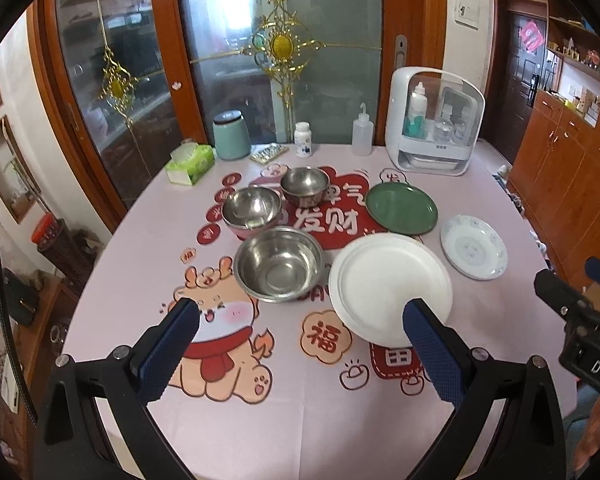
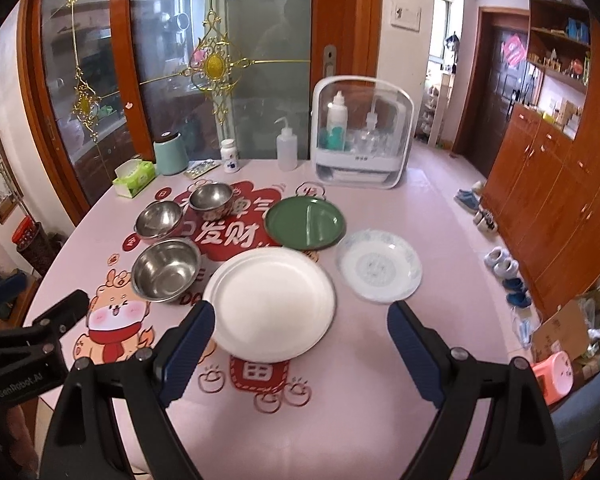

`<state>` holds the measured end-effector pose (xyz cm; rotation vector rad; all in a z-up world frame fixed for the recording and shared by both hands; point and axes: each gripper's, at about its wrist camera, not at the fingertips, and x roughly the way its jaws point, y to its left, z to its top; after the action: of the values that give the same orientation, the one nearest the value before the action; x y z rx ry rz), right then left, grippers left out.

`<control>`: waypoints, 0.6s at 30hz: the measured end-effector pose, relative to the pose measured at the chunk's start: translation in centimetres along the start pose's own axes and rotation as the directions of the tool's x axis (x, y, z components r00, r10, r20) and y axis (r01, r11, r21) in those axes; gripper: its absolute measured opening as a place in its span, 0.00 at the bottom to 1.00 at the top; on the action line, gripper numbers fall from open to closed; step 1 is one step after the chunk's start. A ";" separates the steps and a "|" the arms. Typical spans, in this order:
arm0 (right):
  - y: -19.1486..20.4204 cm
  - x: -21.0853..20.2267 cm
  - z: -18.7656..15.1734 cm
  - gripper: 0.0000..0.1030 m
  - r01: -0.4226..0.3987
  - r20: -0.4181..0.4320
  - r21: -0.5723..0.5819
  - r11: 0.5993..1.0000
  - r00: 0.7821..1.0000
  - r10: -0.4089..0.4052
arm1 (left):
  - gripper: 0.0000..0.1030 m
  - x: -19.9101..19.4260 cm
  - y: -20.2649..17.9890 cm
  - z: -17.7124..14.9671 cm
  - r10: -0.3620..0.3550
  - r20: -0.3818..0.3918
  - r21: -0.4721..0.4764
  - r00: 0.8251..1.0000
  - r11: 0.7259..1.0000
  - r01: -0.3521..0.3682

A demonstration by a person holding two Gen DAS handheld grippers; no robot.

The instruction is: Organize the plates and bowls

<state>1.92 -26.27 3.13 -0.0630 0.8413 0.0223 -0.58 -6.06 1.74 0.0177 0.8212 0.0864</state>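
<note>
Three steel bowls stand on the pink tablecloth: a large one (image 1: 279,264) (image 2: 166,270), a middle one with a pink outside (image 1: 251,210) (image 2: 158,219) and a small one (image 1: 305,185) (image 2: 211,198). Right of them lie a white plate (image 1: 388,286) (image 2: 270,302), a green plate (image 1: 401,207) (image 2: 305,222) and a blue-patterned plate (image 1: 473,246) (image 2: 379,265). My left gripper (image 1: 300,320) is open and empty above the table in front of the large bowl and white plate. My right gripper (image 2: 302,324) is open and empty in front of the white plate.
At the table's back stand a tissue box (image 1: 190,164), a teal canister (image 1: 231,135), a pill bottle (image 1: 303,139), a squeeze bottle (image 1: 362,136) and a white storage case (image 1: 436,120). A glass door is behind. Wooden cabinets (image 2: 548,184) and shoes are at right.
</note>
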 end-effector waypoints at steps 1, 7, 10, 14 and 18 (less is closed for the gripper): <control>-0.2 0.1 0.2 0.86 -0.001 0.002 -0.008 1.000 1.000 0.001 | 0.98 0.0 -0.2 0.3 0.002 0.008 0.004 1.000 1.000 -0.002; -1.9 2.5 1.4 0.86 0.023 -0.019 -0.031 0.999 1.000 -0.023 | 0.98 2.2 -0.1 1.6 -0.021 -0.026 0.003 0.999 1.000 0.021; -2.9 5.1 1.5 0.86 0.003 -0.083 -0.007 1.000 0.997 -0.004 | 0.98 4.9 0.0 1.7 -0.029 -0.072 0.002 0.997 1.000 0.030; -4.1 9.4 1.1 0.83 -0.052 -0.193 0.037 0.998 0.980 0.058 | 0.98 9.7 0.1 0.7 -0.072 -0.176 -0.022 0.982 0.997 0.069; -5.3 13.5 0.3 0.74 -0.106 -0.292 0.128 0.986 0.946 0.139 | 0.95 15.1 0.0 -0.9 -0.165 -0.304 -0.096 0.938 0.985 0.142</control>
<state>11.35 -31.67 -6.54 0.0932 1.1492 0.0850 9.02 -4.78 -9.89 -0.1317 1.1315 -0.0306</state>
